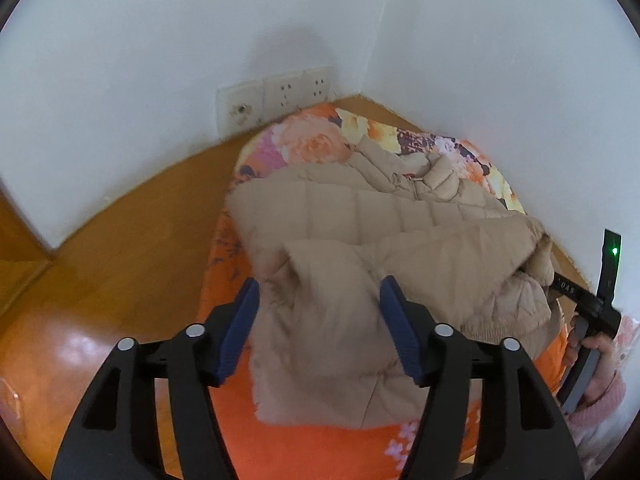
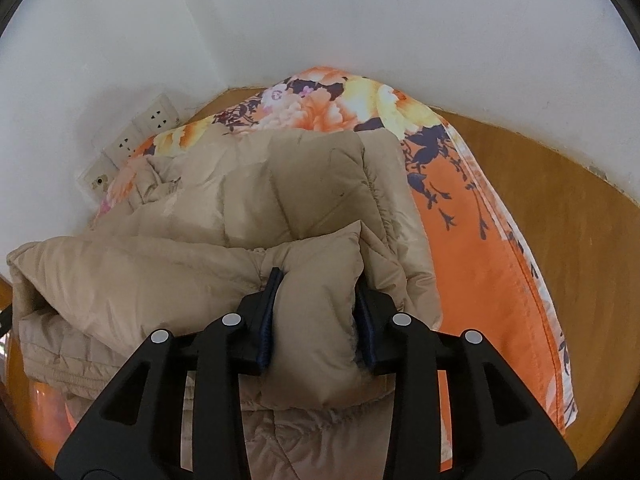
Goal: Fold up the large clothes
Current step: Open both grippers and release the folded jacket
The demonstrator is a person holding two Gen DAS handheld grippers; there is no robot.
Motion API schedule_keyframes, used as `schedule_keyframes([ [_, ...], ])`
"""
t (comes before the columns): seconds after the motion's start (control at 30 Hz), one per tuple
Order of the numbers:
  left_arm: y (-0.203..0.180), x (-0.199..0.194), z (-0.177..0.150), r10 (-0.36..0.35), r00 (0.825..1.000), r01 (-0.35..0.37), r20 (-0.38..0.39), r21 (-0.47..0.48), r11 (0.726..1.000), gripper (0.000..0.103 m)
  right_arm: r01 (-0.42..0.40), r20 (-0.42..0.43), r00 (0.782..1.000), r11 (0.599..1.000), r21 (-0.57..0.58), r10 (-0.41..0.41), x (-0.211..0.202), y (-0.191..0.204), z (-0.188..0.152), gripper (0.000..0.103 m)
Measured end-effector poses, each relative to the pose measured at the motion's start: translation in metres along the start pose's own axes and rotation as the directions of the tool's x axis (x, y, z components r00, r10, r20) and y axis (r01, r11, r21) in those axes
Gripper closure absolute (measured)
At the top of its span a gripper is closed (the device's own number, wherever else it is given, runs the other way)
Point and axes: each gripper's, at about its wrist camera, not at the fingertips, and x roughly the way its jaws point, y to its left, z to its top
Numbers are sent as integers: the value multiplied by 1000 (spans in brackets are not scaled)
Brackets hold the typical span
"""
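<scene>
A puffy beige quilted jacket lies partly folded on an orange floral quilt. My left gripper stands open and wide at the jacket's near end. A blurred fold of it hangs loose between the blue pads. In the right wrist view, my right gripper is shut on a thick padded fold of the jacket, which bulges between its pads. At the right edge of the left wrist view, the right gripper's black handle is held by a hand, and its tips are buried in the fabric.
The quilt lies on a wooden floor in a corner of white walls. Wall sockets sit low on the wall just behind the quilt. Bare floor runs along the quilt on both sides.
</scene>
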Motion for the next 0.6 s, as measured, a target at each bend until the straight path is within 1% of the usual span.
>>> schedule_keyframes([
  [0.1,3,-13,-8,33,999,-33,22,10,999,40,-37,18,999,999,-10,37,-11,-3,3,64],
  [0.17,7,-14,-12,60,998,-61,16,10,998,39,-58,33,998,998,-11,58,-21,-7,6,57],
  [0.2,10,-14,-14,74,997,-74,9,7,997,39,-70,38,997,997,-15,71,-27,-8,7,56],
  [0.27,15,-12,-17,84,996,-84,-4,-7,996,39,-75,31,997,996,-41,76,-34,-8,9,48],
  [0.33,20,-11,-18,86,996,-86,-10,-23,996,39,-61,34,997,995,-82,64,-44,-8,8,43],
  [0.4,22,-12,-18,95,995,-96,-6,-18,995,39,-64,39,997,992,-112,69,-54,-9,7,43],
  [0.5,22,-12,-20,112,994,-112,-6,6,994,39,-101,52,993,987,-126,108,-69,-17,4,43],
  [0.6,23,-11,-24,145,989,-145,-15,31,989,39,-100,44,993,987,-122,106,-74,-33,-1,43],
])
